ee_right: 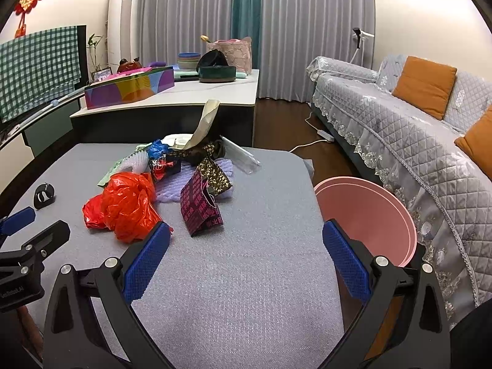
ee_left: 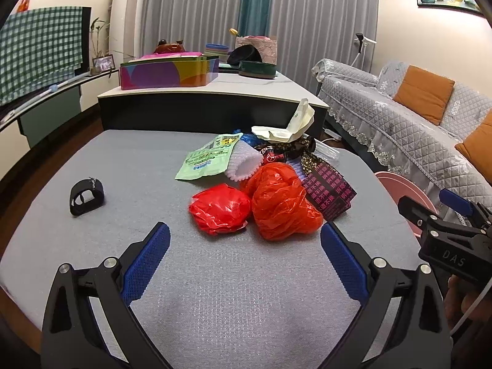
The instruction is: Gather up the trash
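Note:
A pile of trash lies on the grey table [ee_left: 138, 160]. It holds two crumpled red plastic bags [ee_left: 220, 209] [ee_left: 283, 203], a green packet [ee_left: 209, 156], a white foam net [ee_left: 243, 163], a dark pink-printed wrapper [ee_left: 330, 190] and a cream clamshell box [ee_left: 289, 129]. My left gripper [ee_left: 244, 264] is open and empty, just short of the red bags. My right gripper [ee_right: 246, 264] is open and empty, near the wrapper [ee_right: 200, 209] and red bag [ee_right: 126, 206]. A pink bin [ee_right: 369, 212] stands off the table's right edge.
A black strap loop [ee_left: 86, 196] lies on the table's left side. Behind stands a low cabinet with a colourful box [ee_left: 169, 73] and bowls. A grey sofa with orange cushions [ee_right: 424, 86] runs along the right. A power strip [ee_right: 326, 135] lies on the floor.

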